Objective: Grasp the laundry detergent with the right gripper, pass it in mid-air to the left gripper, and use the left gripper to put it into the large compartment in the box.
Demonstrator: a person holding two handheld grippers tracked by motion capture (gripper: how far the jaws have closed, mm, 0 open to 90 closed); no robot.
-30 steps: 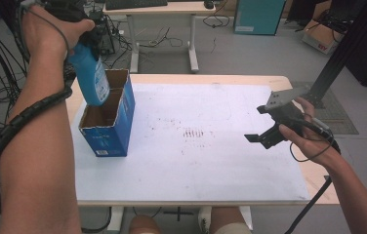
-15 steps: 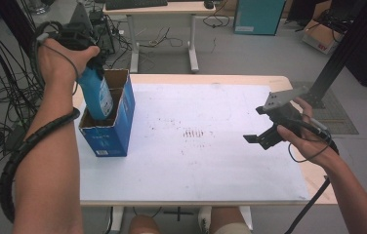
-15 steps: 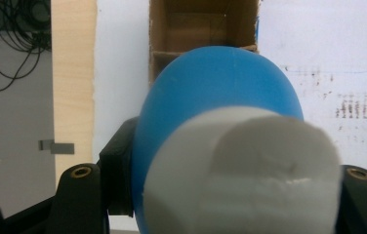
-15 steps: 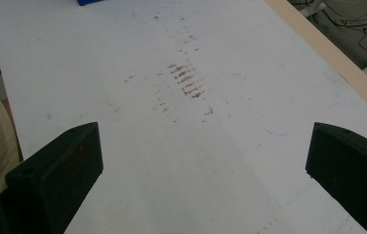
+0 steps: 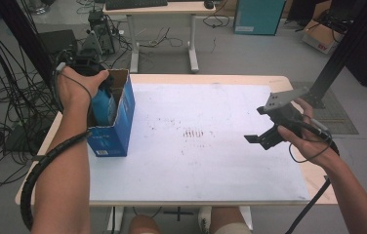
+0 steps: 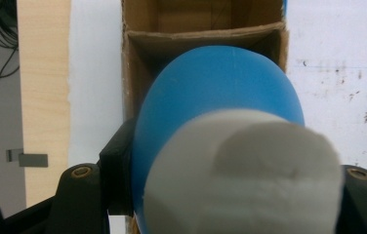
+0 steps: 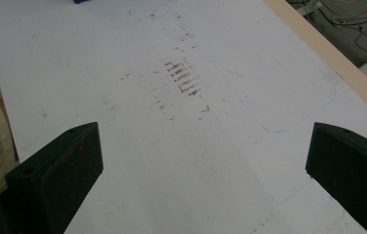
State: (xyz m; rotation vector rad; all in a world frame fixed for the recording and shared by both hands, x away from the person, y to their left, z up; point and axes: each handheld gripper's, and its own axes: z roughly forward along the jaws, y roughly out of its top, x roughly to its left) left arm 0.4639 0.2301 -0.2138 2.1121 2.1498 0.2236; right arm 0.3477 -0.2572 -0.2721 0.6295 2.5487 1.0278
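One gripper, the left [image 5: 102, 92], clenches a blue bottle [image 6: 218, 105] over the box [image 5: 123, 119] below; off-centre, it could snag the cardboard divider [image 6: 201, 35].

The right gripper [image 5: 262, 139] hangs open.

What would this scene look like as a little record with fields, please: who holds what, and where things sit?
left gripper: shut on the blue bottle, lowered into the box
blue bottle: white cap toward the camera, partly inside the box
cardboard box: blue outside, open top, at the table's left edge
right gripper: open, holding nothing, above the white sheet
white sheet: covers the table, brownish marks at its middle
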